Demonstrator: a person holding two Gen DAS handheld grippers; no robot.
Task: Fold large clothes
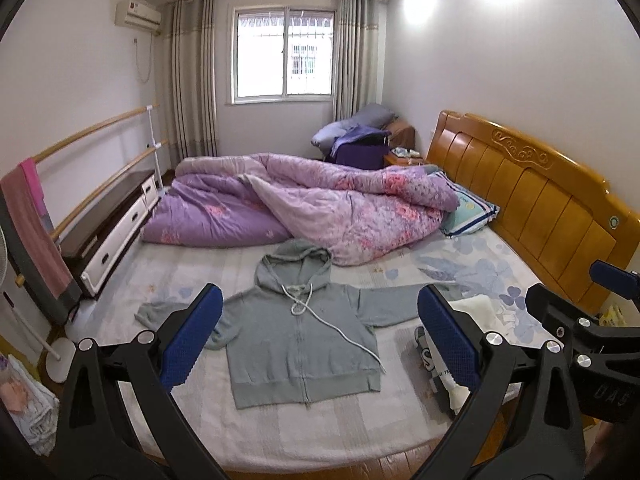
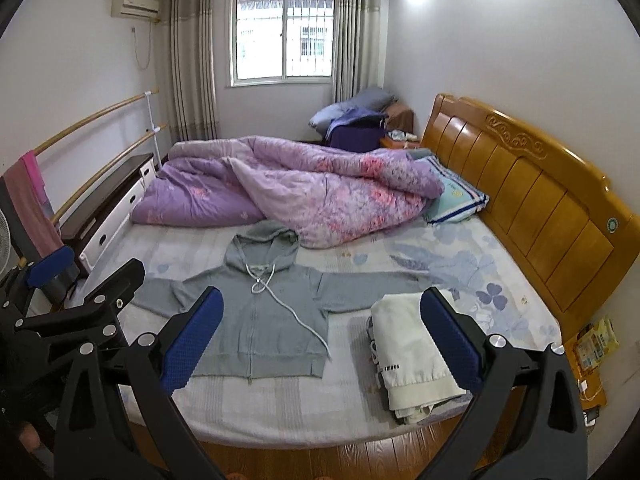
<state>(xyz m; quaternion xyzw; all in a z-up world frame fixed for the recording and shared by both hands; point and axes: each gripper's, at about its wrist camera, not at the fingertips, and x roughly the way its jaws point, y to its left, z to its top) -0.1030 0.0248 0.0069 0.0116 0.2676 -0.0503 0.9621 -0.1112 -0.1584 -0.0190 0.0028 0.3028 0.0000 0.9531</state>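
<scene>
**Hoodie spread flat, folding not yet begun; one finished stack beside it**

Your left tongs (image 1: 318,334) stand wide, both blue pads apart with nothing between them, held above the near edge of the bed (image 1: 280,432) and aimed at the garment. Your right tongs (image 2: 320,330) are likewise wide and hold nothing; they hang beside the left pair, each pair showing at the margin of the other's view. Neither pair touches cloth.

Directly ahead of both lies the grey hoodie (image 2: 264,320), front side up on the sheet, zip closed as far as can be seen, hood (image 2: 266,246) pointing toward the purple quilt (image 2: 320,196) and hem toward you. Both sleeves are stretched out to the sides, and the white drawstring (image 2: 298,320) trails loosely across the chest toward the hem. No part of the hoodie is doubled over, so judge its folding as entirely ahead of you: sleeves in, sides in, hood and body over.

Just beside the hoodie, on your right, sits a stack of folded clothes (image 2: 412,356), a cream piece on top of darker layers. That stack reads as work already completed. How many garments remain after the hoodie cannot be told from these views. The quilt touches or nearly touches the hood; contact is unclear.
</scene>
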